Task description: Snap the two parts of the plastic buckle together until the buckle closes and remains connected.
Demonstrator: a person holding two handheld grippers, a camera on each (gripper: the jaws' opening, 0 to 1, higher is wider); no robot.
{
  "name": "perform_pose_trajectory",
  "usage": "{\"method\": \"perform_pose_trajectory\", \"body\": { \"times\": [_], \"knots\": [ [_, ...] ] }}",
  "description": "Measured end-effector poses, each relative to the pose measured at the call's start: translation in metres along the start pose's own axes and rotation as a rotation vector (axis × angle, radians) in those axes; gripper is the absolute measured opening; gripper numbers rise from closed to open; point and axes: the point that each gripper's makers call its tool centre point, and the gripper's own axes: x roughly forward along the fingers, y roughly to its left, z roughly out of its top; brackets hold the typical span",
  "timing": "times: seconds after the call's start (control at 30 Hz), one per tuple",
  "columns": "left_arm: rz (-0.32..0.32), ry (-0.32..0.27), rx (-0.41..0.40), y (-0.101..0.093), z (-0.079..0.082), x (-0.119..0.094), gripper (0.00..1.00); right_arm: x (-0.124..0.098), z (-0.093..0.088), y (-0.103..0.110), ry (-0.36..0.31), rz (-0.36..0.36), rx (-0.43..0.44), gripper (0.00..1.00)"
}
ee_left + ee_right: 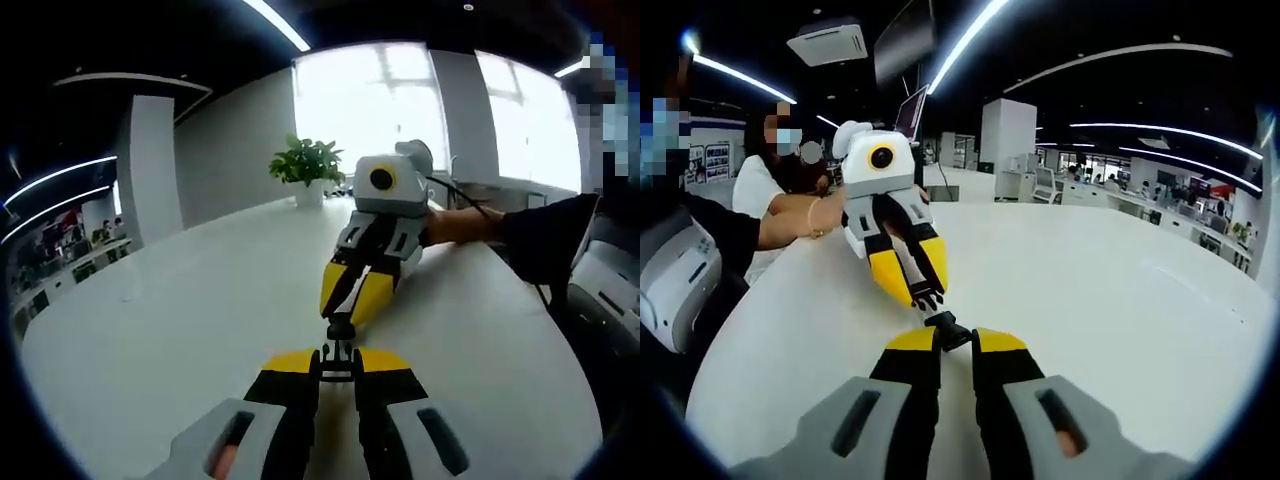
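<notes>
Now your left gripper point(337, 362) pinches one buckle part point(339, 352) above the white table point(180, 330), and your right gripper point(956, 338) clamps the other part point(948, 330). The two parts meet tip to tip between them. Beyond, a plant point(306, 160) fills a white pot point(309, 193).

White tabletop point(180, 330) spanning both views; potted green plant point(308, 165) at far table edge, before bright windows point(365, 100); white pillar point(150, 165) at left; ceiling light strips point(975, 30) overhead; seated person in white shirt point(755, 195) beside table; office desks point(1140, 195) behind.
</notes>
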Motion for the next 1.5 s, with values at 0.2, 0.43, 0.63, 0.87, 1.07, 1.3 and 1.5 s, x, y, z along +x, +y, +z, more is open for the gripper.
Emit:
{"method": "perform_pose_trajectory", "body": {
  "times": [0.2, 0.43, 0.63, 0.87, 1.07, 1.3, 1.5],
  "knots": [
    [0.0, 0.001, -0.002, -0.001, 0.0, 0.002, 0.13, 0.002, 0.0, 0.002, -0.003, 0.003, 0.006, 0.13],
    [-0.001, 0.012, 0.0, -0.002, -0.003, 0.004, 0.13, 0.004, 0.0, 0.005, -0.001, 0.006, 0.007, 0.12],
    [-0.003, 0.013, -0.005, -0.001, -0.003, 0.005, 0.13, 0.005, -0.002, 0.005, 0.006, 0.002, 0.008, 0.12],
    [-0.005, 0.017, -0.001, -0.003, -0.004, 0.006, 0.13, 0.007, -0.002, 0.008, 0.012, 0.006, 0.007, 0.12],
    [-0.007, 0.017, 0.001, -0.004, -0.004, 0.006, 0.13, 0.007, -0.002, 0.008, 0.015, 0.007, 0.007, 0.12],
    [-0.013, 0.024, 0.008, -0.007, -0.006, 0.007, 0.13, 0.007, -0.004, 0.009, 0.026, 0.013, 0.003, 0.12],
    [-0.016, 0.034, 0.013, -0.008, -0.009, 0.009, 0.13, 0.007, -0.005, 0.011, 0.034, 0.014, 0.006, 0.12]
  ]
}}
